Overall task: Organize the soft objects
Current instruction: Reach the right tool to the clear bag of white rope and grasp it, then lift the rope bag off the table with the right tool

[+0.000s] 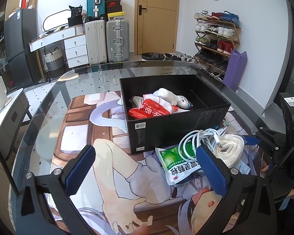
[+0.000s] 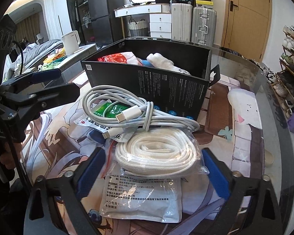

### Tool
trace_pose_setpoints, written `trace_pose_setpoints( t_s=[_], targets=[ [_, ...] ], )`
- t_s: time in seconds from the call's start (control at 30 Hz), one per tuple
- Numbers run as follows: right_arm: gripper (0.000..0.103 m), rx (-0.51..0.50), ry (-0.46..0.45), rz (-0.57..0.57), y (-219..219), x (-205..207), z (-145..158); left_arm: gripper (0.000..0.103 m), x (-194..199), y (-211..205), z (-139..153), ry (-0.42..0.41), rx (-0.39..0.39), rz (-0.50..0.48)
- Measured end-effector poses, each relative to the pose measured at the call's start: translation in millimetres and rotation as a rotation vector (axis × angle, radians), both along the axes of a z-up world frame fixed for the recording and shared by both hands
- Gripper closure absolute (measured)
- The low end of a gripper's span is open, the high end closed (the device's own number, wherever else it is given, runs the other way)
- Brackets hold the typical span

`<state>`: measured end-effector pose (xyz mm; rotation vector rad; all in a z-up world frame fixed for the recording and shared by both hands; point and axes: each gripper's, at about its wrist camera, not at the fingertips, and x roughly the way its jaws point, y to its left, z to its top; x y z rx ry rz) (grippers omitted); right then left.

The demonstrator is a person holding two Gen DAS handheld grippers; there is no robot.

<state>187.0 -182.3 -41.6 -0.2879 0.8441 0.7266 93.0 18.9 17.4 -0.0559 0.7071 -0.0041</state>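
Blue rubber pads line both tools, and both stand wide open with nothing between their fingers. The right tool (image 2: 153,168) sits low over the bench with its fingers on either side of a clear bag holding a coiled white cord (image 2: 156,152); the pads are beside the bag, and contact cannot be confirmed. A flat white sachet (image 2: 141,199) with printed text lies under the near end of that bag. Just beyond the cord, a looped white charging cable (image 2: 135,107) rests on a green-and-white sachet (image 2: 107,113), with its plug ends lying on top. The left tool (image 1: 145,168) hovers over the printed mat (image 1: 100,156) that covers the glass bench (image 1: 49,101), its right finger near the green-and-white sachet (image 1: 178,164) and the cable loop (image 1: 197,139), its left finger over bare mat. Behind this pile stands an open black box (image 1: 166,129), touching or just behind the cable. Inside it lie a red packet (image 1: 152,109) and a white plush toy (image 1: 172,98), both toward the box's left half. In the right wrist view the left tool (image 2: 49,86) shows at the left edge, level with the box's near corner. Suitcases (image 1: 107,41), a white drawer unit (image 1: 76,49) and a shoe rack (image 1: 215,39) stand along the far wall.
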Motion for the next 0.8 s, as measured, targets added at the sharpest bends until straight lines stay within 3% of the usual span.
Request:
trace_pose_setpoints(
  t_s=[0.33, 0.8],
  targets=[
    [0.032, 0.001, -0.017, 0.025, -5, -7, 2, 0.000, 0, -1, 0, 0.000, 0.000, -0.001],
    [0.042, 0.024, -0.035, 0.057, -12, -12, 10, 0.000, -1, -3, -1, 0.001, 0.003, -0.005]
  ],
)
